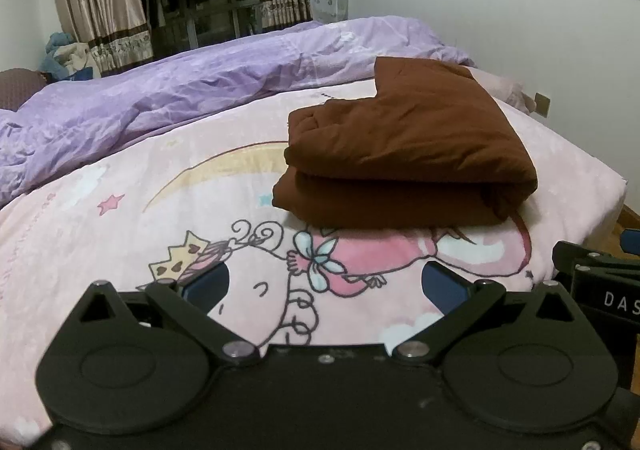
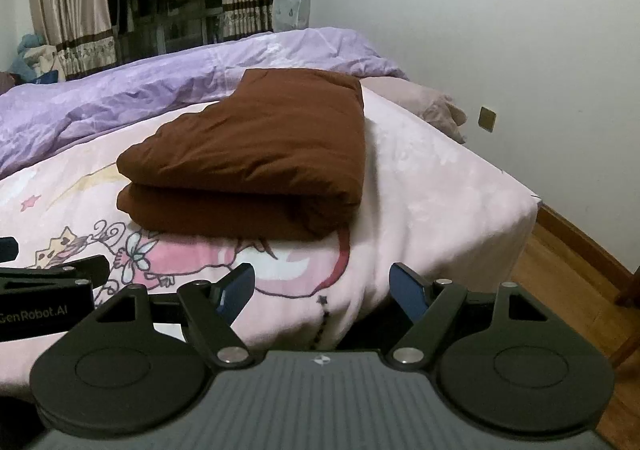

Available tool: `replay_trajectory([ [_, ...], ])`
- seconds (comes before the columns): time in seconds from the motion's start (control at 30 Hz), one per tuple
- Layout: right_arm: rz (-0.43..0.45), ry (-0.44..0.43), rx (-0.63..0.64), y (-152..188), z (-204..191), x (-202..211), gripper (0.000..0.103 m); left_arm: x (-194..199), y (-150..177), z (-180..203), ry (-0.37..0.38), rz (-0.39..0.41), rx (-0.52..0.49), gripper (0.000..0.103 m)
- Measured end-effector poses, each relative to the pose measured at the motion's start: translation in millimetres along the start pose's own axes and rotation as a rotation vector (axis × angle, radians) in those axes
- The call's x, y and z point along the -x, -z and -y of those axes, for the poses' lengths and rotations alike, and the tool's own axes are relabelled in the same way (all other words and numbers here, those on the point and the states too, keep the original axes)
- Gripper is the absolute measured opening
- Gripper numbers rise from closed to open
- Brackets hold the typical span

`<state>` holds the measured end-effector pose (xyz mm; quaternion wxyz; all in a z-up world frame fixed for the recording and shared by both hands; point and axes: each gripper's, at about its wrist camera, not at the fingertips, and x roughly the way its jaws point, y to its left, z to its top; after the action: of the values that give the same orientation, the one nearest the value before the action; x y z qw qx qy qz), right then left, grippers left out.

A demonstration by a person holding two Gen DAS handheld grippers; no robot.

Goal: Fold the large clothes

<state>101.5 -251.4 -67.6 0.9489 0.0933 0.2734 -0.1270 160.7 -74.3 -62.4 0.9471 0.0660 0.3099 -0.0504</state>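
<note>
Both hand-held grippers hang side by side over the near edge of the bed, the left hand-held gripper (image 1: 326, 284) and the right hand-held gripper (image 2: 322, 288) each spread wide and holding nothing. Well ahead of them the brown garment (image 1: 408, 153) lies folded in thick layers on the pink blanket (image 1: 120, 234). It looks nearly done; any last squaring-up should press both near corners together evenly. Open blanket lies to the left up to the purple quilt (image 1: 160, 89), while the bed's right edge (image 2: 520, 209) drops to the wooden floor (image 2: 568, 290).
</note>
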Motion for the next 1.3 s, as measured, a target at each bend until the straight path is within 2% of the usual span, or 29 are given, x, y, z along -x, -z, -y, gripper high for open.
replay_trajectory([
  [1.3,0.001,0.002,0.006,1.6,-3.9,4.3,0.090,6.5,4.8,-3.1,0.016,0.018,0.003,0.103],
])
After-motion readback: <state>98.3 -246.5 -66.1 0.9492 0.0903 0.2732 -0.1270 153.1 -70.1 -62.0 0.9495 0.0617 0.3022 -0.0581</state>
